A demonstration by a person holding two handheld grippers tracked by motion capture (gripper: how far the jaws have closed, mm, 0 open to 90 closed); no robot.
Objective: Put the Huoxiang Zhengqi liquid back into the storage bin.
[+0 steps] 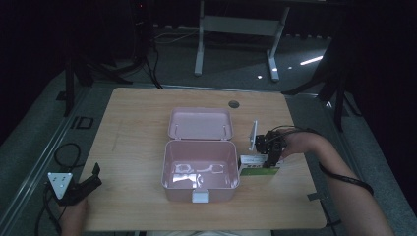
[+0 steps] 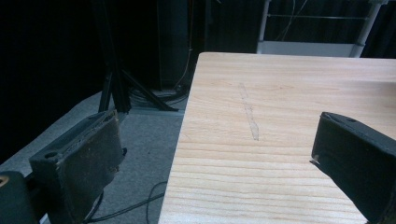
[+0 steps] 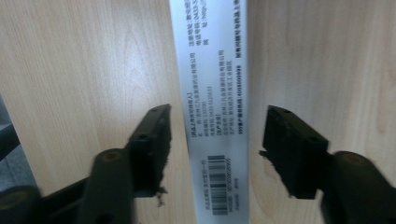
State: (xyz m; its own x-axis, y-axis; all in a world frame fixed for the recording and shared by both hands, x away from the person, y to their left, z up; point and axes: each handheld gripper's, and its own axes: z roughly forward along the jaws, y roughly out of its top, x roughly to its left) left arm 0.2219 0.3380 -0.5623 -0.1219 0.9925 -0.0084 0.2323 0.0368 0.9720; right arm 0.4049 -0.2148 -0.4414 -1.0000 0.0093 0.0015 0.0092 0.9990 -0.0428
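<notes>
**Right gripper view: jaws straddle a printed carton beside the pink case**

Right gripper view looks straight down on a narrow white carton [image 3: 212, 107] with rows of small print and a barcode near its bottom end. Its long axis runs up and down that picture, between the two black jaws of the right gripper [image 3: 215, 140]. The jaws stand either side of it with bare wood showing in both gaps, so they are apart and not pressing on it.

From the high view the same carton [image 1: 259, 166] shows a green and white face. It lies on the worktop just right of an open pink case [image 1: 200, 169], its long axis crosswise to the person, with the right gripper [image 1: 272, 160] pointing down over its right half. The case's lid [image 1: 200, 124] is folded back, and pale small items lie inside, too dim to identify.

Left gripper view shows the left gripper [image 2: 210, 154] with jaws wide apart and nothing between them, looking along the worktop's left edge [image 2: 180, 140] at grey floor and black stands.

The worktop [image 1: 137, 147] is light wood; the room behind is dark, with a white table frame [image 1: 236, 29].
</notes>
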